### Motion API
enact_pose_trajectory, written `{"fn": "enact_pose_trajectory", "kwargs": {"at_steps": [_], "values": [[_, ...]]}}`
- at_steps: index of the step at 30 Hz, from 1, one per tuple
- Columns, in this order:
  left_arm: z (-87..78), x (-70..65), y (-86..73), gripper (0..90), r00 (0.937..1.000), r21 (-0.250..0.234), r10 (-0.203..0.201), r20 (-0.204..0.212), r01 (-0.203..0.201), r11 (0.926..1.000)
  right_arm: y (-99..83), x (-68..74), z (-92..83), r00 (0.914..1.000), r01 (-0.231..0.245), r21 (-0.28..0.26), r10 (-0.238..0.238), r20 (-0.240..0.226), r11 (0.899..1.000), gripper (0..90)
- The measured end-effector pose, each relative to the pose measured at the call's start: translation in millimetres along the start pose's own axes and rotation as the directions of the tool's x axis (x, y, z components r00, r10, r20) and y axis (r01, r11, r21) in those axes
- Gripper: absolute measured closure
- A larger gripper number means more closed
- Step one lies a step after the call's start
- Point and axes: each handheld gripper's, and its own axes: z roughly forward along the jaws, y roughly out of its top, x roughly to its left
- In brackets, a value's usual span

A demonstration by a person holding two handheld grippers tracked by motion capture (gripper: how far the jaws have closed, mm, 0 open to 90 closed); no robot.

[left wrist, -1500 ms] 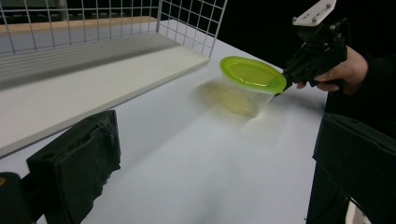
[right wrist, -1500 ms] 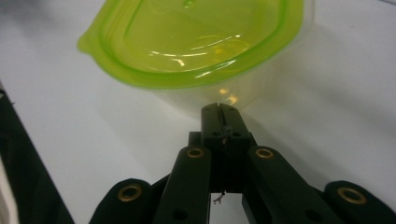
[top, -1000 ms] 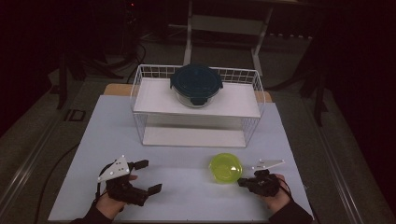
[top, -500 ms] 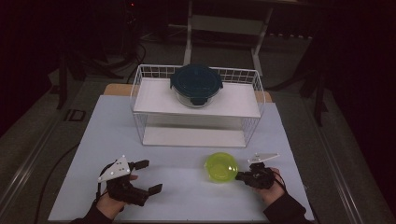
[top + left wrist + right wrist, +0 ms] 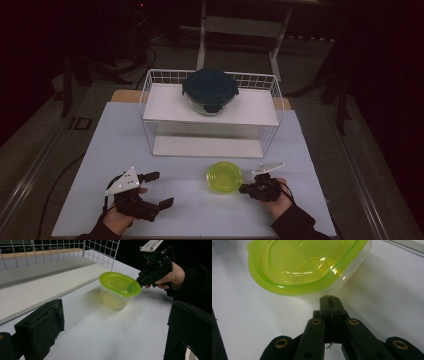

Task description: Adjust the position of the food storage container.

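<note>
Right gripper (image 5: 246, 188) is sitting with jaws clenched together, nothing between them, tips pressing against the side of the clear plastic tub with a lime-green lid (image 5: 225, 176), just under the lid rim; contact looks likely but the close view is too tight to confirm. Tub is standing upright on the white table (image 5: 200, 215), just in front of the white wire shelf rack (image 5: 210, 147). Left gripper (image 5: 159, 190) is resting near the front edge, jaws spread wide and empty, well apart from the tub. A round dark-lidded glass container (image 5: 210, 91) is sitting on the rack's top shelf.
</note>
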Motion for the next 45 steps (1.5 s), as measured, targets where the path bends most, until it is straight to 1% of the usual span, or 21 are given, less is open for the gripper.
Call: {"fn": "enact_pose_trajectory", "kwargs": {"at_steps": [3,6,9,11,12,18,20,25,30,36,38,45], "values": [[0.0,0.0,-0.3,0.4,1.0,0.002,-0.001,0.001,0.001,1.0,0.6,-1.0,0.2,0.9999,0.01,0.006,-0.01,0.013,1.0,90.0],[0.2,0.2,-0.3,0.4,1.0,0.003,-0.002,0.0,0.002,1.0,0.0,-6.3,-1.0,0.9995,-0.005,0.005,0.005,0.031,1.0,90.0],[0.3,0.3,-0.4,0.4,1.0,0.002,-0.002,0.002,0.002,1.0,0.9,-9.1,-0.5,0.9993,-0.017,-0.001,0.017,0.035,1.0,90.0],[0.4,0.1,-0.3,0.4,1.0,0.003,-0.001,0.001,0.001,1.0,2.8,-9.0,1.5,0.9992,-0.015,0.0,0.015,0.036,1.0,90.0],[0.4,0.0,-0.3,0.4,1.0,0.002,-0.001,0.002,0.001,1.0,4.4,-8.5,3.1,0.9995,-0.016,0.0,0.016,0.028,1.0,90.0],[-0.4,0.3,-0.5,0.4,1.0,0.001,0.0,0.001,0.0,1.0,12.9,-1.8,13.6,0.9999,0.008,0.01,-0.008,0.014,1.0,90.0],[-0.5,0.4,-0.7,0.4,1.0,0.001,0.0,0.002,0.0,1.0,15.1,-0.2,16.3,0.9999,0.008,0.01,-0.008,0.008,1.0,90.0],[-0.6,-0.1,-0.6,0.4,1.0,0.002,0.003,0.002,-0.003,1.0,21.6,4.5,24.0,0.9997,0.025,0.013,-0.025,-0.008,1.0,90.0],[-0.1,-0.1,-1.2,0.4,1.0,0.01,0.006,0.005,-0.006,0.9999,26.6,9.2,30.9,0.9992,0.028,0.018,-0.028,-0.029,0.999,90.0],[0.4,-0.6,-1.3,0.4,1.0,0.011,0.008,0.005,-0.008,0.9999,31.1,15.2,38.3,0.9985,0.04,0.025,-0.039,-0.039,0.999,90.0],[0.3,-0.7,-1.2,0.4,0.9999,0.011,0.009,0.007,-0.009,0.9999,32.4,15.5,40.3,0.9982,0.047,0.026,-0.046,-0.039,0.999,90.0],[0.2,-1.1,-1.4,0.4,0.9999,0.011,0.009,0.01,-0.009,0.9999,39.4,16.8,47.0,0.9978,0.048,0.021,-0.047,-0.047,0.999,90.0]]}}
